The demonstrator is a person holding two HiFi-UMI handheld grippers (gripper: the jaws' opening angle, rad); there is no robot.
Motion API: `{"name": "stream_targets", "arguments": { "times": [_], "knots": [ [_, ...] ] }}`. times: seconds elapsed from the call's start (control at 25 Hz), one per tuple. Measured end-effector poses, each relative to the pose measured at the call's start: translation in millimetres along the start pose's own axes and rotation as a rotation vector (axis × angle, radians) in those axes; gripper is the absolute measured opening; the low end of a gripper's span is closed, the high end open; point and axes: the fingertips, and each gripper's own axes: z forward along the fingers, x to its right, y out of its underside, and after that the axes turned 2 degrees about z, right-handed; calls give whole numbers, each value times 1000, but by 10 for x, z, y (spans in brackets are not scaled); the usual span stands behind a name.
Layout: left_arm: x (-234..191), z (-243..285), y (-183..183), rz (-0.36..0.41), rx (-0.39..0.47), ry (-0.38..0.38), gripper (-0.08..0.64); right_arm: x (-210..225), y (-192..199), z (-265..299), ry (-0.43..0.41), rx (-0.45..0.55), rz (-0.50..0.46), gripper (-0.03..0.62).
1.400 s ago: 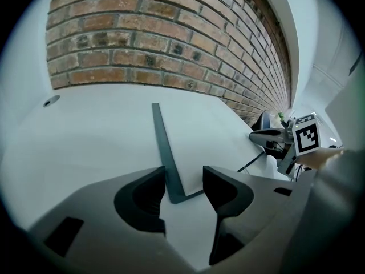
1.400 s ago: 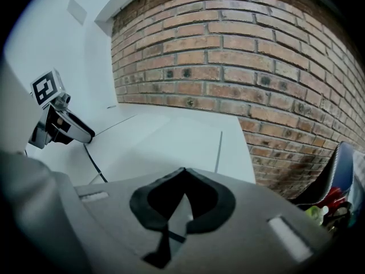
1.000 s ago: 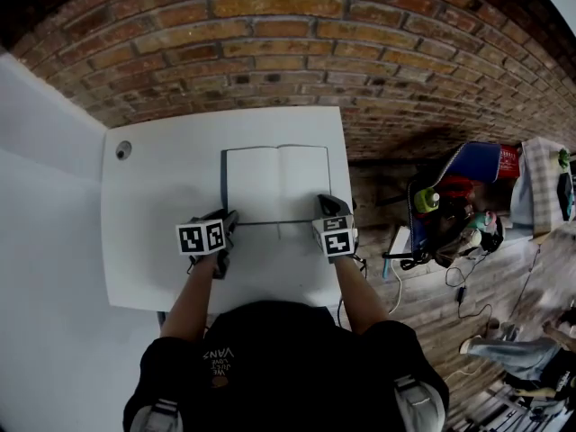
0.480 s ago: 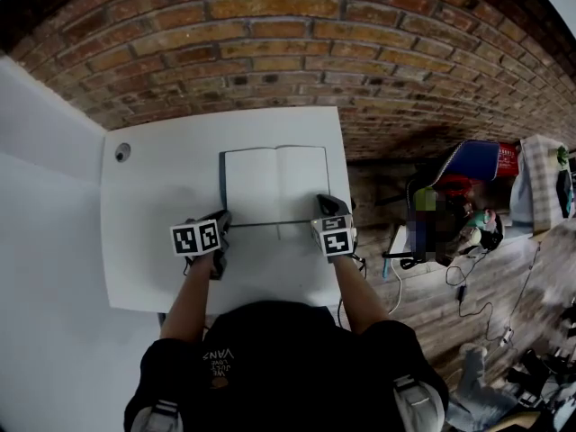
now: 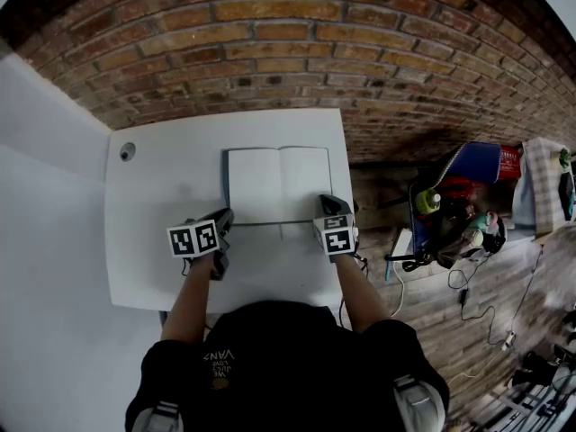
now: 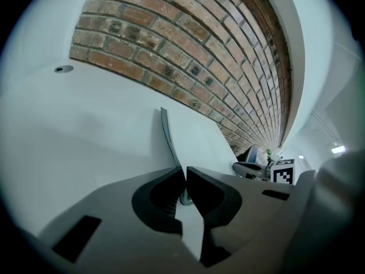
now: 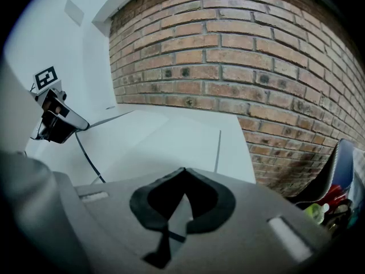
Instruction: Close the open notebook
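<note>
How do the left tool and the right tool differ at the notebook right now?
The left tool is at the near-left corner of the notebook, the right tool at its near-right corner. The left tool's jaws have just been closing, with the cover edge between them; the right tool's jaws meet tip to tip. Both are at its near edge, above the white table.

My right gripper (image 7: 182,172): jaws tips together above open white-paged notebook (image 7: 165,141) on white surface (image 7: 236,147). My left gripper (image 7: 75,123) at its lifted left edge. Red brick wall (image 7: 239,56) behind.
</note>
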Motion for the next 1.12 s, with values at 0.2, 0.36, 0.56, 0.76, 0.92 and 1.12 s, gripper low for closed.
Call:
{"name": "stream_targets", "arguments": {
  "times": [0.2,0.36,0.56,0.76,0.92,1.12],
  "knots": [
    [145,-92,-79,0,39,40,40,0,3,-8,-2,-1,4,-2],
    [287,-158,-146,4,67,79,40,2,7,-12,-5,-2,7,-2],
    [434,-200,-206,6,94,122,40,1,9,-13,-18,-4,19,-2],
    [594,-231,-260,36,109,156,40,8,10,-14,-19,-5,23,-2],
    [774,-244,-304,61,111,199,41,9,6,-15,-21,-4,26,-2],
    [937,-241,-334,94,99,235,44,14,12,-20,-28,-9,36,-2]
  ]
}}
